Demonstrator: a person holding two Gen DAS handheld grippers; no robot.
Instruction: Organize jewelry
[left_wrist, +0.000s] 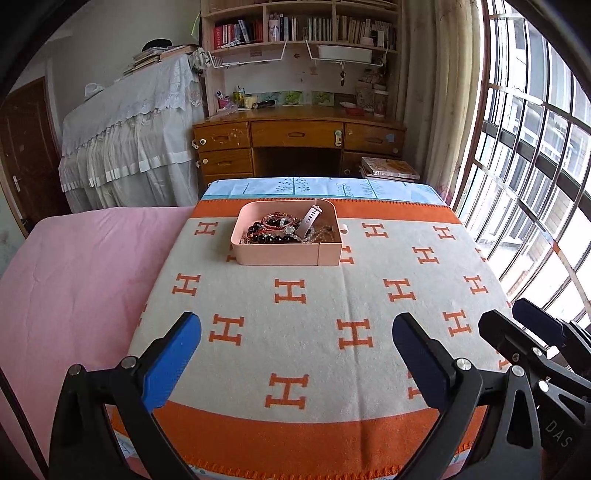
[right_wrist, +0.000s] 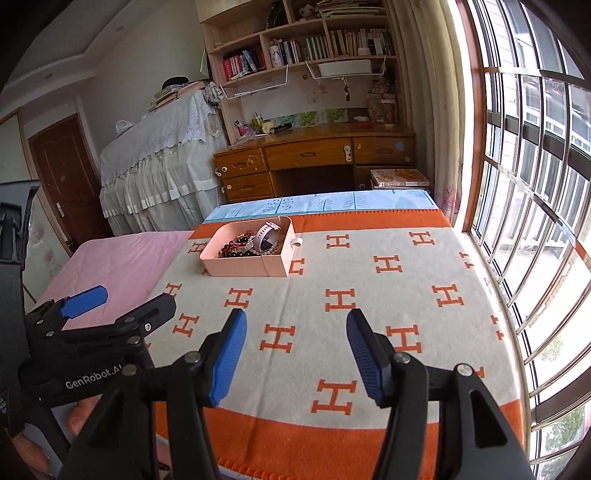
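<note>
Jewelry (left_wrist: 280, 230) heaped in pink tray (left_wrist: 280, 254); watch (left_wrist: 308, 221) atop.

Bright daylight from the window (left_wrist: 535, 166) on the right, blown out in the panes. Blanket (left_wrist: 314, 314) evenly lit, shadows soft. Strong fisheye bending, black vignette corners. Left wrist view sharp; far shelves (right_wrist: 314, 44) slightly soft.

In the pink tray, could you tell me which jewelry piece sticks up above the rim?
The pale pink watch strap with holes; the beaded bracelets lie low inside the pink tray.
</note>
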